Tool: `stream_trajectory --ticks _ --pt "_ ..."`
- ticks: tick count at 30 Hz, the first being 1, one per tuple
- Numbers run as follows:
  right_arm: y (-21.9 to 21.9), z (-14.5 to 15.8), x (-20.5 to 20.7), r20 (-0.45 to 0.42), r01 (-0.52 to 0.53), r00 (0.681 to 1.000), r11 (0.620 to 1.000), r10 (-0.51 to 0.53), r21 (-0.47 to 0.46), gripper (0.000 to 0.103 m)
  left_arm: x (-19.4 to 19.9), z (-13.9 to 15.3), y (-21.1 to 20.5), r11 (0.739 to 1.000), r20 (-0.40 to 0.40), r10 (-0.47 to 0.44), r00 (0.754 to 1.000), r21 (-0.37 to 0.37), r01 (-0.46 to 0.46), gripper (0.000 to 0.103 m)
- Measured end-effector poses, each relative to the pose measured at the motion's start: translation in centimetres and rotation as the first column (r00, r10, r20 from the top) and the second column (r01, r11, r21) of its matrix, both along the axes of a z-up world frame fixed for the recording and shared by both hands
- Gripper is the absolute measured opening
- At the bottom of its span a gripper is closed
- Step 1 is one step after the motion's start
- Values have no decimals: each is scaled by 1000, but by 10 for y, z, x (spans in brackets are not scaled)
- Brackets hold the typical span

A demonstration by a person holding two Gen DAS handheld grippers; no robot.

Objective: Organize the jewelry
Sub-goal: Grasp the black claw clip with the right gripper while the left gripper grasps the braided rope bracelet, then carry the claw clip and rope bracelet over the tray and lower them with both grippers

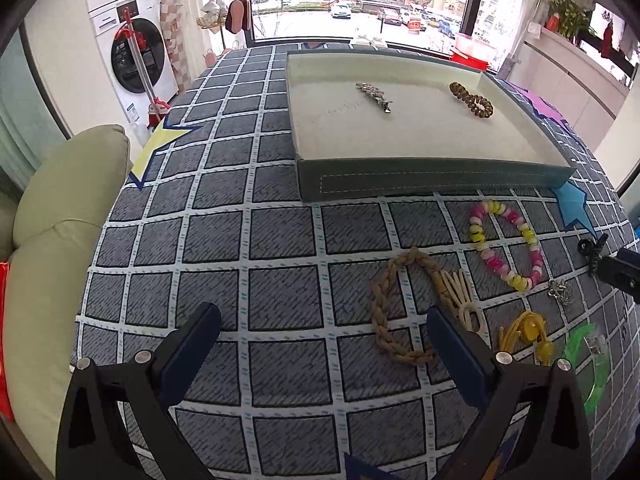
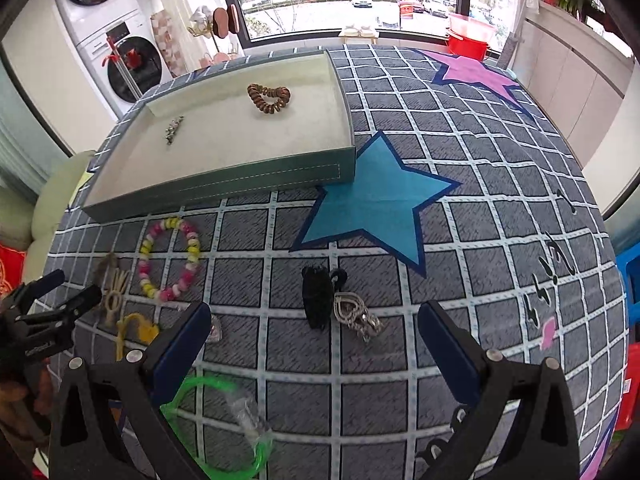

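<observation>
Step in hand, my read: pick the next loose piece and move it into the green tray [image 1: 436, 186]. Tray already holds a silver clip [image 1: 374, 96] and a brown coil tie [image 1: 472, 99]. Right tongs [image 2: 314, 322] spread wide, empty, hovering with the black claw clip [image 2: 317, 296] and silver heart chain [image 2: 356, 314] between the fingers. Drop straight down, close on one item only. Left tongs [image 1: 324, 330] also wide, empty, right finger over the braided rope bracelet [image 1: 394, 308]. Beaded bracelet [image 1: 506, 244] still on the counter [image 1: 280, 280].

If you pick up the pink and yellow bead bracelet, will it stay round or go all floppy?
Probably floppy: the bead bracelet is separate beads on a string, already lying in an uneven loop on the tablecloth. The beads look smooth, so the open right hand-held gripper might slip. It seems light and unlikely to roll.
</observation>
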State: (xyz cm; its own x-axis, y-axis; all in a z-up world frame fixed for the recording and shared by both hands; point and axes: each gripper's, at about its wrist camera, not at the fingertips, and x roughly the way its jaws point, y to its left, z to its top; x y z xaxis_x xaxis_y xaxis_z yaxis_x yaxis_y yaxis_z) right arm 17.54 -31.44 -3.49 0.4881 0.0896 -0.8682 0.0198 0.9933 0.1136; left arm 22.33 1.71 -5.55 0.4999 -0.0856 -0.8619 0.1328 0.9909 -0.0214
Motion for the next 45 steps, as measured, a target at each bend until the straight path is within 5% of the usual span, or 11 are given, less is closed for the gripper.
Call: stream_trajectory --ticks 10,16,19,22,32,45 --pt "16 -13 15 -8 -28 1000 994 28 -107 64 2 -1 -11 999 16 -38 999 13 38 100" --pt "23 -11 13 9 -39 999 987 41 -153 30 -1 3 -25 995 32 -99 995 8 98 74" --pt "23 -9 12 17 -42 999 988 45 -151 30 -2 5 -29 992 41 -130 991 6 129 53" --pt "20 -6 11 28 -33 999 990 37 -136 30 -2 5 -32 988 42 -157 987 1 158 21" --pt "10 8 3 45 -14 999 999 16 -40 30 -11 20 -13 977 52 -149 987 -148 155 20" --pt "3 36 -6 93 -21 995 1000 19 18 30 -18 69 -11 959 165 -166 972 -201 198 20"
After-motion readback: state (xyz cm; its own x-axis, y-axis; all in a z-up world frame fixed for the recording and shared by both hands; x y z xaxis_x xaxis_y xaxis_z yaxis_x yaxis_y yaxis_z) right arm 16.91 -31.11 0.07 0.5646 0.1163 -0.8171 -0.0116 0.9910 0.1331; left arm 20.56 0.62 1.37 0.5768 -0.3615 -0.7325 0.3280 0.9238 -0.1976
